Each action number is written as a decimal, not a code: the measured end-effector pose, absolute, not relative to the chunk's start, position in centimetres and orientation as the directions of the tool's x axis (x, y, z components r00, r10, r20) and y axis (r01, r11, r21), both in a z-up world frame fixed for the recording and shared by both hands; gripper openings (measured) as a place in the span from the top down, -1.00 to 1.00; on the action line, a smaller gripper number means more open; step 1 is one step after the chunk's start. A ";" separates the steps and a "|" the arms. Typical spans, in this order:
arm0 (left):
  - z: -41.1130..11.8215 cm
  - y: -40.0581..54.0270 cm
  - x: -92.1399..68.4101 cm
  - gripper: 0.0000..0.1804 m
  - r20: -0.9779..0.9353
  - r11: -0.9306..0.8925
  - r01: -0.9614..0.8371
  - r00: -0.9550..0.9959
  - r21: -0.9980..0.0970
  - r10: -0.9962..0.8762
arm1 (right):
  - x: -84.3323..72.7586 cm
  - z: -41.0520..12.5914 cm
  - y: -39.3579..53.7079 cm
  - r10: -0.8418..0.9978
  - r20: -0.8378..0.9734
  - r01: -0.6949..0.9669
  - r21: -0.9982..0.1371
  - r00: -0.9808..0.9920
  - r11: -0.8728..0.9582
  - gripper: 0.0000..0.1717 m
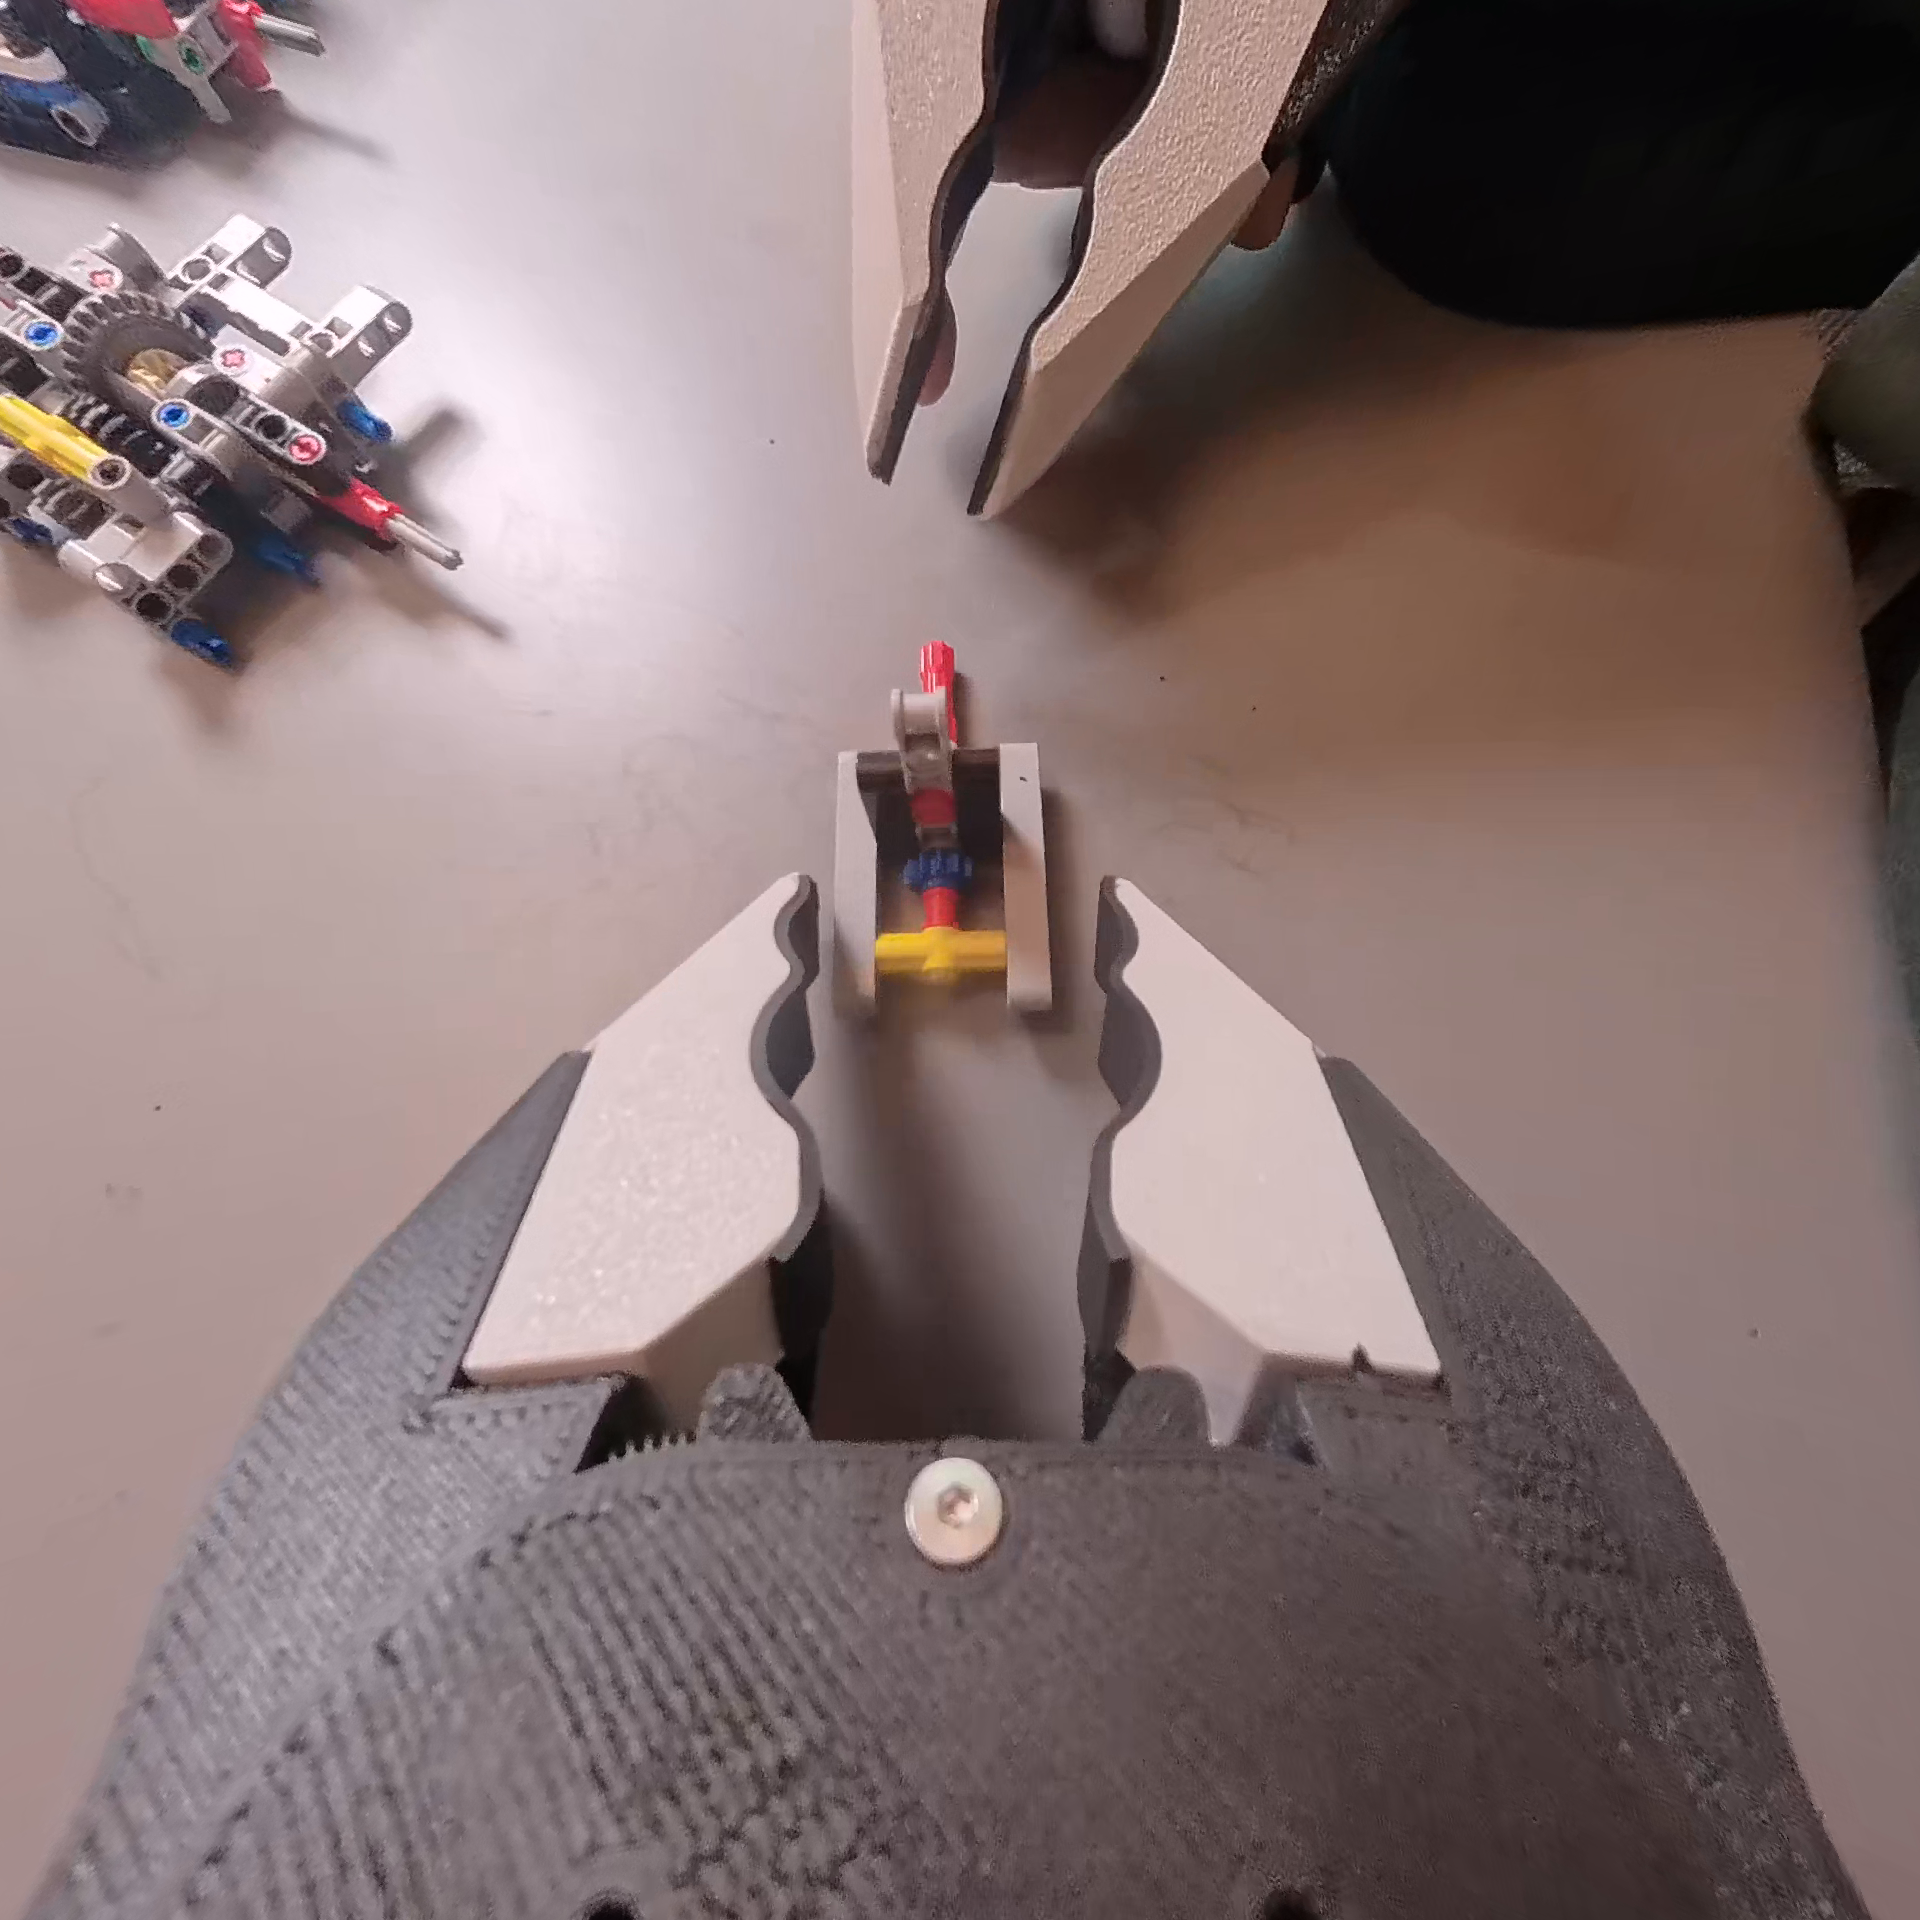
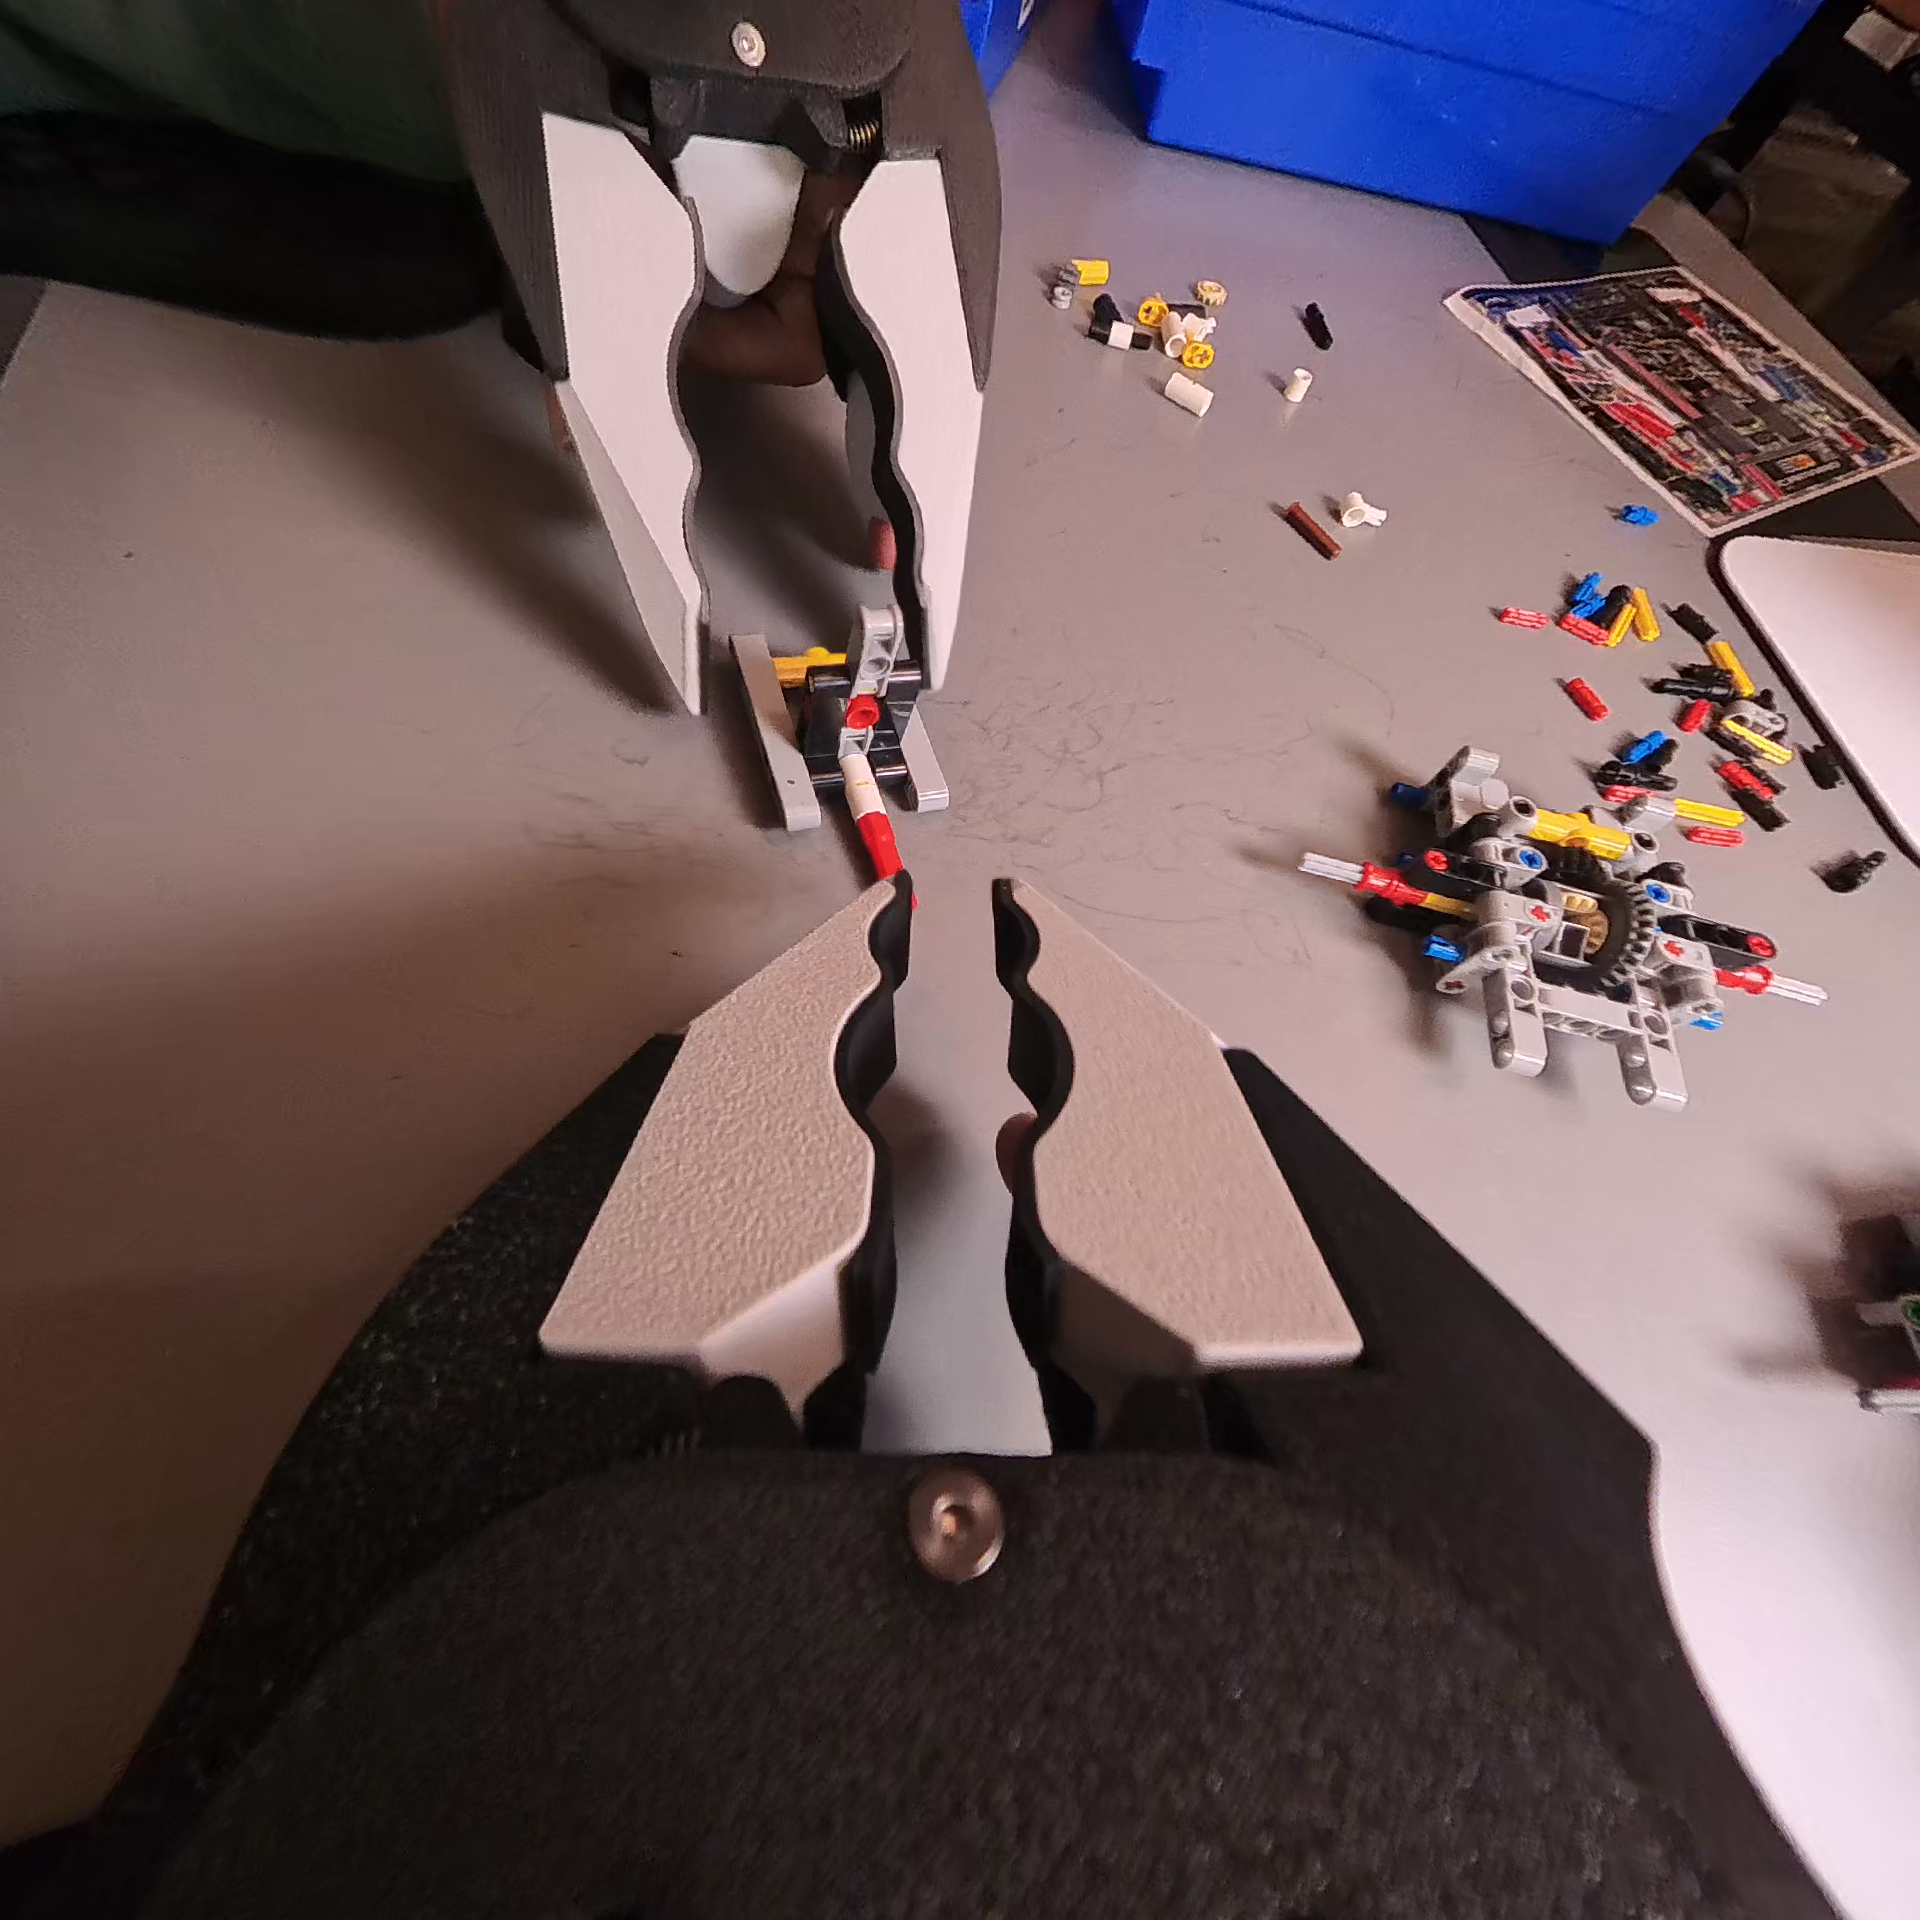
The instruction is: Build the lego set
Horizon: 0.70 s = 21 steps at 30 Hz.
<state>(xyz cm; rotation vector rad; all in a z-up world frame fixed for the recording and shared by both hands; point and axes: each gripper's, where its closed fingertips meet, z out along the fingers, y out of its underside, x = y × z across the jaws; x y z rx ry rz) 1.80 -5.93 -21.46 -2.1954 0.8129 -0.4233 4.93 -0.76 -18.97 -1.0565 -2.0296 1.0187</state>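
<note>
Left claw (image 1: 961, 914) spread, straddling a small grey-railed plastic brick assembly (image 1: 940, 883) flat on the matte grey table (image 1: 520, 831). Its red axle (image 2: 871, 831) points at the right claw (image 2: 951, 899), parted, holding nothing.

A large grey, black and yellow toy-brick gear assembly (image 2: 1569, 914) lies on the grey tabletop (image 2: 1143, 644), with red axle ends sticking out of it. Loose small red, blue, yellow and black plastic pins (image 2: 1662, 675) are scattered just beyond it. A colourful printed instruction booklet (image 2: 1683, 384) lies near 2 blue plastic bins (image 2: 1403, 114). Small white and yellow connectors (image 2: 1164, 332) sit in a cluster well apart from the booklet.
</note>
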 end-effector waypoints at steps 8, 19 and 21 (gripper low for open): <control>-21.9 -7.2 2.3 0.53 0.074 -0.524 -0.465 0.694 -0.713 -0.716 | 4.8 -19.3 0.3 0.889 0.170 0.443 -0.817 -0.425 0.368 0.83; -21.4 -9.4 2.4 0.63 0.121 -0.491 -0.497 0.604 -0.715 -0.788 | 7.7 -19.7 -2.7 0.911 0.025 0.644 -0.700 -0.412 0.310 0.52; -21.6 -9.8 2.8 0.64 0.127 -0.485 -0.513 0.584 -0.708 -0.802 | 8.3 -20.2 -4.1 0.896 0.008 0.663 -0.670 -0.444 0.335 0.48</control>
